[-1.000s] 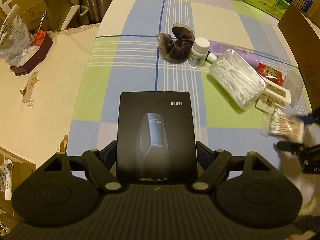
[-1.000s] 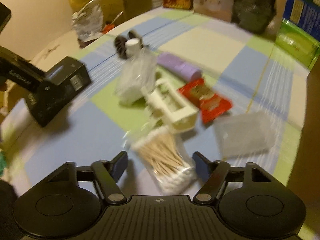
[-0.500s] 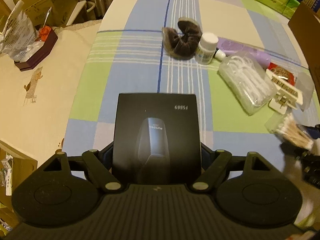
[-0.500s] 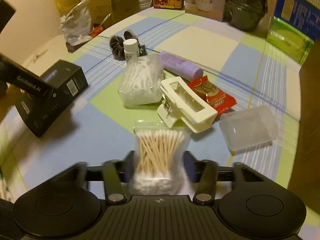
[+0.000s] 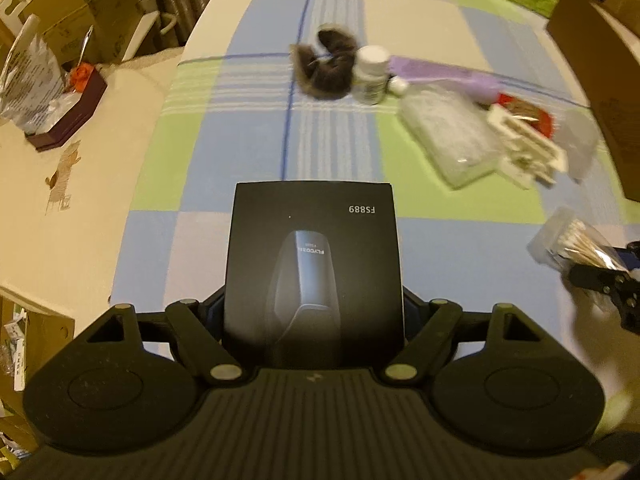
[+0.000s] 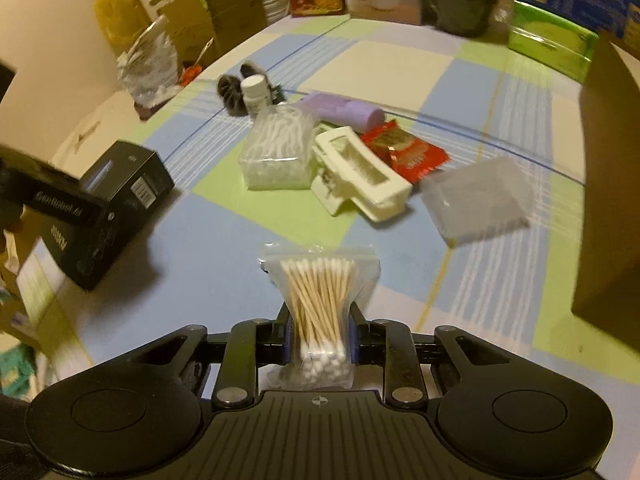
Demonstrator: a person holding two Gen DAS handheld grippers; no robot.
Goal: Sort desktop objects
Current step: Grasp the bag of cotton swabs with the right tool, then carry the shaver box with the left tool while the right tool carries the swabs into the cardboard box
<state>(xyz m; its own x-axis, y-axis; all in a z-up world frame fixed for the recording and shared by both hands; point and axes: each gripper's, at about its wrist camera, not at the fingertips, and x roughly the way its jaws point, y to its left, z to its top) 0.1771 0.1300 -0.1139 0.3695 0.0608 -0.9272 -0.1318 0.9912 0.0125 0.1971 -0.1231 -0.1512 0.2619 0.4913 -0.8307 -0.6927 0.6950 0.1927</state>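
The left gripper (image 5: 314,312) pinches one black box (image 5: 314,264) across its width, fingers spread wide against the two sides; the box face reads "FS889" upside down, above a picture of a dark device with small lettering too blurred to read. In the right wrist view the same box (image 6: 120,196) hangs at the left, and the arm of the gripper holding it carries white lettering that looks like "GenRobot.AI". The right gripper (image 6: 318,336) has its fingers pressed tight on one clear zip bag of cotton swabs (image 6: 318,300), squeezing the bundle near its white tips, above the checked tablecloth (image 6: 208,256).

Farther out on the cloth lie one cream hair claw clip (image 6: 360,172), one clear plastic case (image 6: 480,200) and one clear tub of white floss picks (image 6: 280,152). Behind them sit one red snack packet (image 6: 408,152), its print unreadable, and one lilac tube (image 6: 344,110). Beyond stand one white pill bottle (image 6: 256,94), label illegible, and one dark brown scrunchie (image 6: 230,92). At the far edge, green, red and blue cartons (image 6: 548,40) are too blurred to read.
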